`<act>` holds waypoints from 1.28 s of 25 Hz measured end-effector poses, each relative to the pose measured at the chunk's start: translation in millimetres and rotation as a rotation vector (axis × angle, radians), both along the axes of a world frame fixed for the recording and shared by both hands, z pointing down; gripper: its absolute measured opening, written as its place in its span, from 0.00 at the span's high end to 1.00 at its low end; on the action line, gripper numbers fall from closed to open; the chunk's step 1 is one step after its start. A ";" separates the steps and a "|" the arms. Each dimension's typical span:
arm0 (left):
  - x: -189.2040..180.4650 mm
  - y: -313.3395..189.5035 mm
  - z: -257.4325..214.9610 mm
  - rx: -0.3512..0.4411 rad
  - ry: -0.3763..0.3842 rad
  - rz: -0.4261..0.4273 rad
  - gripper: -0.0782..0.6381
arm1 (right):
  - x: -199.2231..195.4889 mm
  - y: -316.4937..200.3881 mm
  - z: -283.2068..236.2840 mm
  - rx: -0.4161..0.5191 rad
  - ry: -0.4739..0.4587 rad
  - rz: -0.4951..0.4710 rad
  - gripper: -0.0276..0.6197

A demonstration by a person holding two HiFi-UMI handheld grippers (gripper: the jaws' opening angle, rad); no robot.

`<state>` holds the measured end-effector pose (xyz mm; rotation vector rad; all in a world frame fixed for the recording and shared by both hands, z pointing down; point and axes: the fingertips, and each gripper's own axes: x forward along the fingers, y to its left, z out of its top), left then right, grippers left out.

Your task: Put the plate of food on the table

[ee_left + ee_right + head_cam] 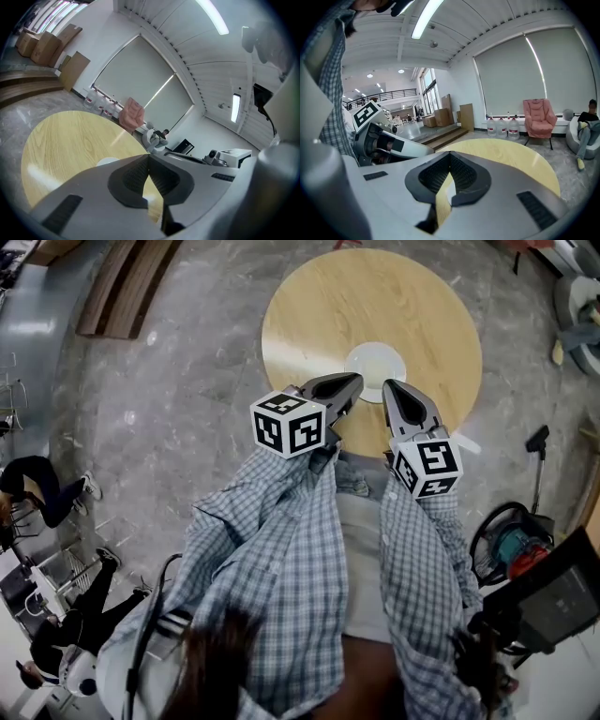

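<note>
Checked sleeves [281,531], white plate [375,363] on table [309,306]

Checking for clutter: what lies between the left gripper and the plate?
Only bare wooden table between left gripper and plate, per the head view.

Grey marbled floor [187,427], pink armchair [539,117] before drawn blinds [520,79], ceiling strip lights [429,14] overhead
</note>
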<state>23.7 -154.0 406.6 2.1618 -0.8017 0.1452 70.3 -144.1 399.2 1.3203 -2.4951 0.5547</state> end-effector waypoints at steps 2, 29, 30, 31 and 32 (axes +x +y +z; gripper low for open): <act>1.1 -0.2 0.5 -0.001 0.001 0.004 0.88 | -0.9 -0.4 -0.7 0.001 0.002 -0.004 0.95; 6.3 2.4 10.9 -0.039 0.003 0.001 0.88 | 3.0 5.7 11.8 -0.042 0.023 -0.030 0.95; 6.1 2.5 11.0 -0.040 0.004 0.000 0.88 | 2.2 5.9 12.0 -0.043 0.025 -0.033 0.95; 6.0 2.5 11.0 -0.040 0.004 -0.001 0.88 | 1.5 6.1 12.2 -0.043 0.026 -0.037 0.95; 5.9 2.5 11.1 -0.041 0.005 -0.001 0.88 | 1.0 6.3 12.4 -0.044 0.029 -0.039 0.95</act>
